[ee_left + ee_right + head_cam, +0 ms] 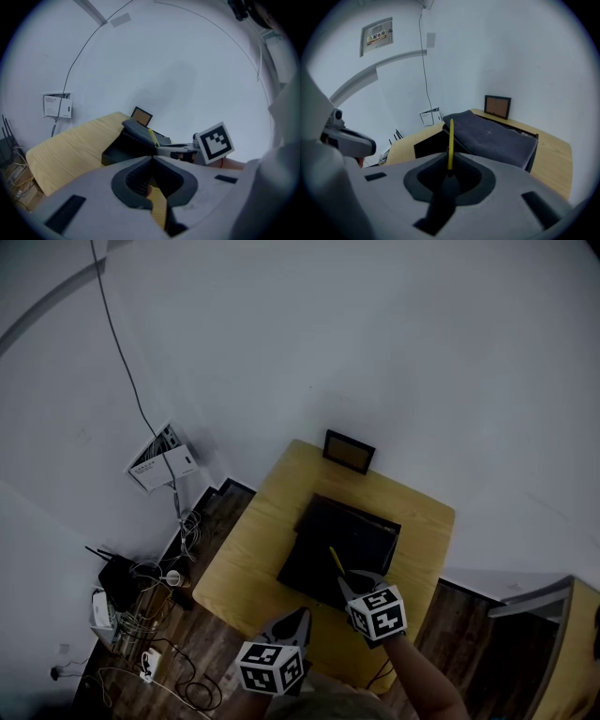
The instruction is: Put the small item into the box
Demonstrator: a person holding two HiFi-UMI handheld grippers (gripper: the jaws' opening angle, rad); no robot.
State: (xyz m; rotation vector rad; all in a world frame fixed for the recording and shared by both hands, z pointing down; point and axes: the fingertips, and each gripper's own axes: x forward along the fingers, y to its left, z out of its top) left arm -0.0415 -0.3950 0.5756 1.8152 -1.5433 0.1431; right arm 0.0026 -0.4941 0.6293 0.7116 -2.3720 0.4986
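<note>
Far left, down on the floor, there's a tangle of cables (pixel 141 615), nothing to do with the job. Moving in, the left gripper (pixel 300 617) hangs at the near edge of the wooden table (pixel 248 554). Its jaws are pressed together with nothing between them, so it's a spare hand right now, just short of the box and not touching it.

On to the middle: the black box (pixel 305 568) sits on the table. A grey padded lid (pixel 497 138) lies tilted across the top, leaving a dark open pocket (pixel 426 146) on the side nearer the left gripper. As far as the views show, that pocket is empty.

And here's the action. The right gripper (pixel 353 580) is over the near side of the box, its fingers pinched narrow on a thin yellow stick (pixel 336 561). The stick pokes out past the tips, out over the box top, clear of the pad as far as I can tell.

Beyond, at the far table edge, a small picture frame (pixel 349 452) stands apart from it all.

So where are we? The pick looks done, with the item firmly in the right jaws. The placing isn't: the stick is in the air, not in the box. What's left, I'd say, is guiding it to that open pocket, lowering it and letting go.
</note>
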